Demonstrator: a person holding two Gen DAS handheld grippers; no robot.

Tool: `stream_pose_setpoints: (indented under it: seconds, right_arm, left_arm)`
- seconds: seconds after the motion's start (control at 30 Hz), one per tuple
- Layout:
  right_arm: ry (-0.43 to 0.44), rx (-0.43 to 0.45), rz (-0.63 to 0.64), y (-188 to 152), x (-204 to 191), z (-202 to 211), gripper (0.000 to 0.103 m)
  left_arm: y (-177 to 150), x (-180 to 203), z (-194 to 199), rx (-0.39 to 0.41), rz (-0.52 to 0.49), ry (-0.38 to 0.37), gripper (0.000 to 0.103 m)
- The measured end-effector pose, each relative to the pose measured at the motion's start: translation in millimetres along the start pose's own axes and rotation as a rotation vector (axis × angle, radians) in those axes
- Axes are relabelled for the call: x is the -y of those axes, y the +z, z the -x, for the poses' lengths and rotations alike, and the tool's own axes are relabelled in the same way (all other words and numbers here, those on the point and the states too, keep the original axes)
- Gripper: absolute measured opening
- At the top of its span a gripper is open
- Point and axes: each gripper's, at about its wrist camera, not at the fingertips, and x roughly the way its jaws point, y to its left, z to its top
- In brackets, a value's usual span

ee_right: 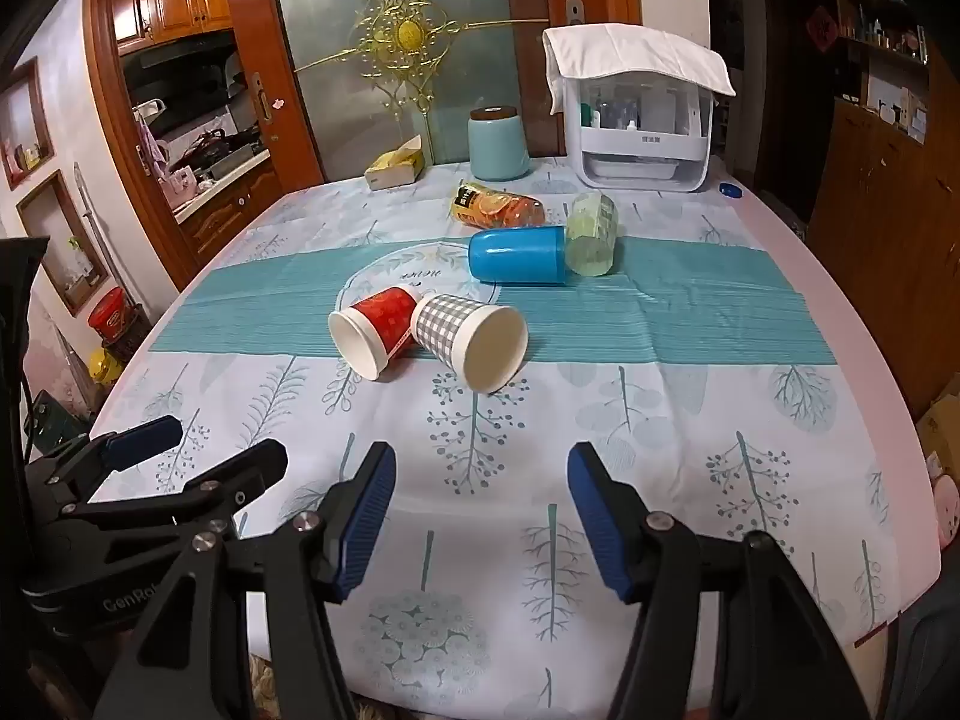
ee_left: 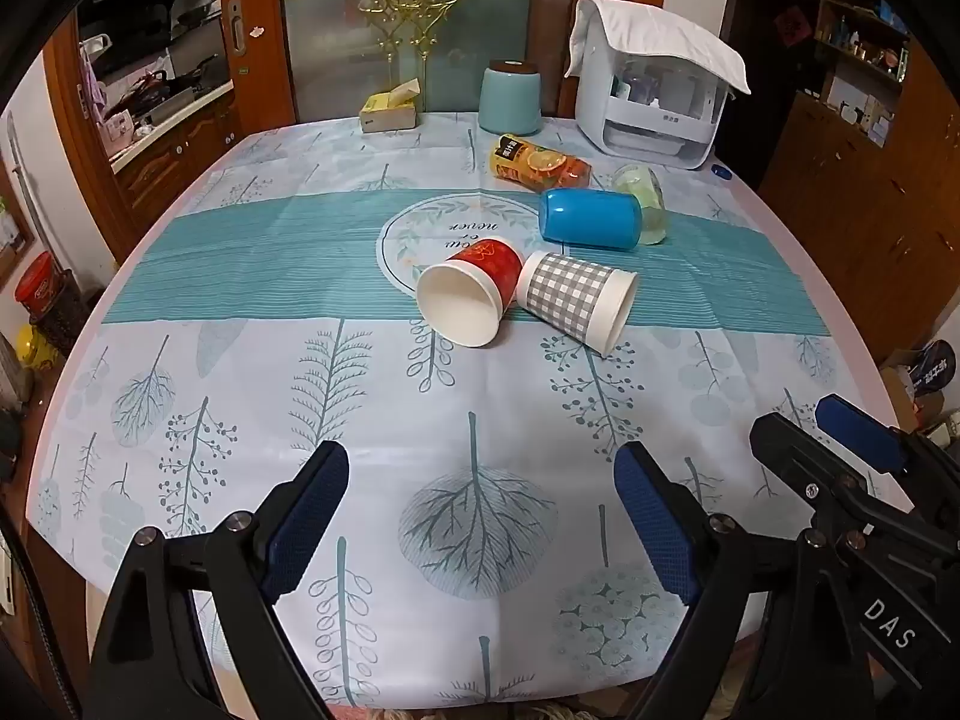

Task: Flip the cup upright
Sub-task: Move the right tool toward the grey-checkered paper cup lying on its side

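Several cups lie on their sides mid-table: a red paper cup (ee_left: 474, 285) (ee_right: 378, 330), a grey checked paper cup (ee_left: 579, 300) (ee_right: 471, 336) touching it, a blue plastic cup (ee_left: 591, 219) (ee_right: 519, 255), a pale green glass (ee_left: 642, 201) (ee_right: 593, 234) and an orange printed cup (ee_left: 540, 165) (ee_right: 498, 210). My left gripper (ee_left: 480, 516) is open and empty above the near table edge. My right gripper (ee_right: 480, 516) is open and empty beside it. Each shows in the other's view: the right gripper (ee_left: 840, 438) at right, the left gripper (ee_right: 198, 450) at left.
A tablecloth (ee_left: 360, 396) covers the table. At the far edge stand a light blue canister (ee_left: 510, 96), a small yellow box (ee_left: 390, 111) and a white appliance (ee_left: 654, 96) with a cloth on top. A blue cap (ee_left: 720, 172) lies beside it.
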Motion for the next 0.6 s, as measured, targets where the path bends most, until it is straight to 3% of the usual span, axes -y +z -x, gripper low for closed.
stream_pose_setpoints:
  seconds: [0.6]
  right_arm:
    - [0.000, -0.006, -0.002, -0.5, 2.8, -5.9, 0.060]
  left_arm:
    - [-0.4, -0.5, -10.4, 0.001, 0.006, -0.007, 0.089]
